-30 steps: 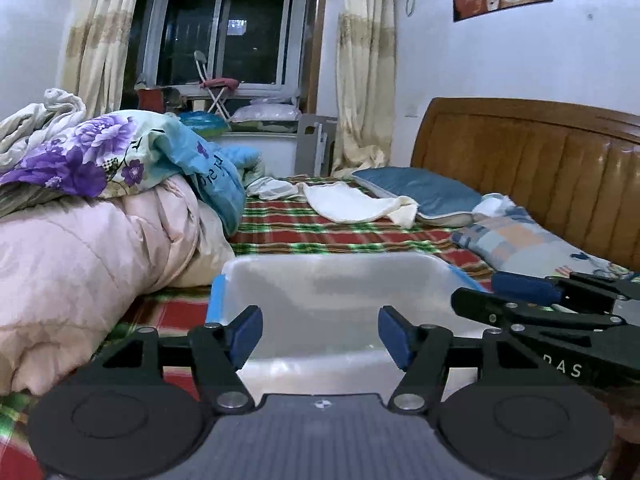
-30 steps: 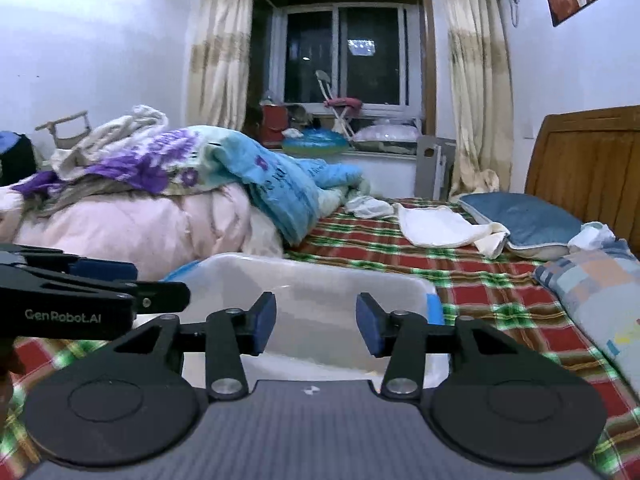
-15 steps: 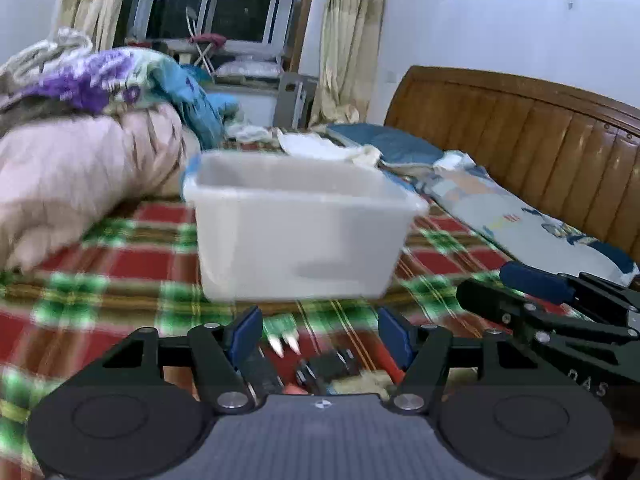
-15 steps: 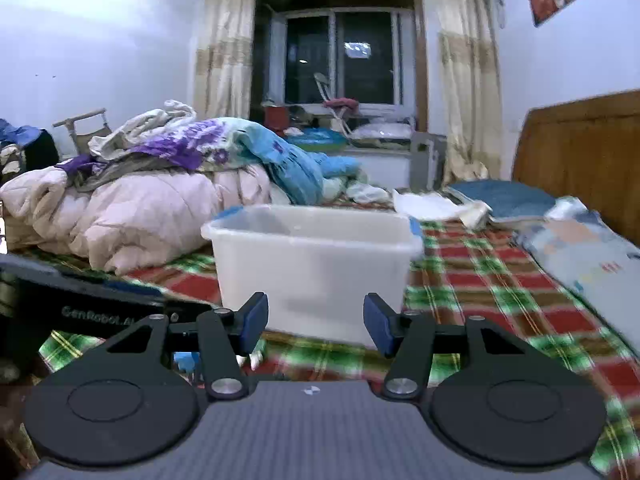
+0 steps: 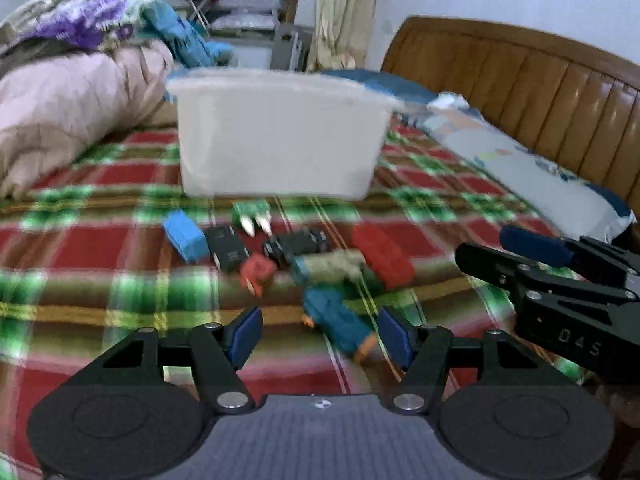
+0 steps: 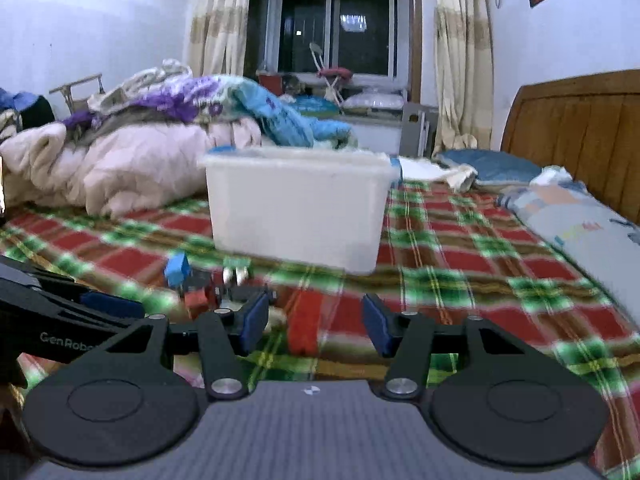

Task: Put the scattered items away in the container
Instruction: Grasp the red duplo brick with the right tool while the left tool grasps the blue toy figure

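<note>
Several toys lie scattered on the plaid bed just short of the white container (image 5: 280, 144) at my twelve o'clock, so with both jaws wide and empty I judge my left gripper (image 5: 318, 334) should descend onto the teal toy (image 5: 340, 316) first.

Left gripper (image 5: 318, 332) spread over blurred toys (image 5: 304, 256) (white bin (image 5: 276, 148) behind).
</note>
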{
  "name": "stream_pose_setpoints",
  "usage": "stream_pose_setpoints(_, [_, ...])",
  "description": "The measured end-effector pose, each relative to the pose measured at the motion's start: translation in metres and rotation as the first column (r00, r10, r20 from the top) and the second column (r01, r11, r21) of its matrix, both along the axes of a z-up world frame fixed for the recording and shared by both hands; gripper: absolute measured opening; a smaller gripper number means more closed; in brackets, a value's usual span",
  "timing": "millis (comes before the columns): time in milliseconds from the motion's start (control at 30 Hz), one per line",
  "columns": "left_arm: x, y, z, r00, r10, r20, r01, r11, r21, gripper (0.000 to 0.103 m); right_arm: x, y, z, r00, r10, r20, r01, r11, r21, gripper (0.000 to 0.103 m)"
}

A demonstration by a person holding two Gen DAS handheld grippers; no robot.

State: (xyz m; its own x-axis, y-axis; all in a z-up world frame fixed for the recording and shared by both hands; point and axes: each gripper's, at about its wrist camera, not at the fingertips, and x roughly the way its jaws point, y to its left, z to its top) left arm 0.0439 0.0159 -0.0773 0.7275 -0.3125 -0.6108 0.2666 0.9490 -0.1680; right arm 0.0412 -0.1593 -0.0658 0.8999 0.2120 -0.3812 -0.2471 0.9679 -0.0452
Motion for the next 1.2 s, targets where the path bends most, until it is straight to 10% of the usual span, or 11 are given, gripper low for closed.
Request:
stream_pose_setpoints(333, [0.022,-0.038,-0.018,1.0,0.022,-0.017,-0.021,1.0,0.023,0.065,0.0,-0.021,-0.026,0.996,-0.059,-0.069,0.061,0.998,0.019,0.044])
stream_pose_setpoints(433, [0.035,-0.041,-0.028,0.997,0.048,-0.053,-0.046,0.998,0.042,0.036,0.002,-0.024,-0.029,0.995,-0.061,-0.078,0.063,0.998,0.017,0.043])
stream_pose_setpoints(533, [0.037,-0.029,-0.031,0.997,0.029,-0.068,-0.027,0.999,0.032,0.029,0.012,-0.019,-0.031,0.996,-0.018,-0.093,0.019,1.0,0.005,0.043])
stream_pose_setpoints(867, [0.043,0.003,-0.032,0.996,-0.024,-0.082,0.028,0.998,0.048,0.033,0.075,0.023,-0.046,0.992,-0.011,-0.129,-0.001,0.996,-0.092,0.057])
stream_pose_setpoints(967, [0.039,-0.004,-0.033,0.997,-0.044,-0.061,0.049,0.995,0.088,0.035,0.084,0.021,-0.053,0.981,0.006,-0.192,-0.016,0.998,-0.053,0.027])
stream_pose_setpoints(1200, [0.032,0.008,-0.032,0.997,-0.042,-0.06,0.043,0.999,0.014,0.028,0.047,0.017,-0.052,0.984,-0.007,-0.177,0.001,0.999,-0.032,0.027])
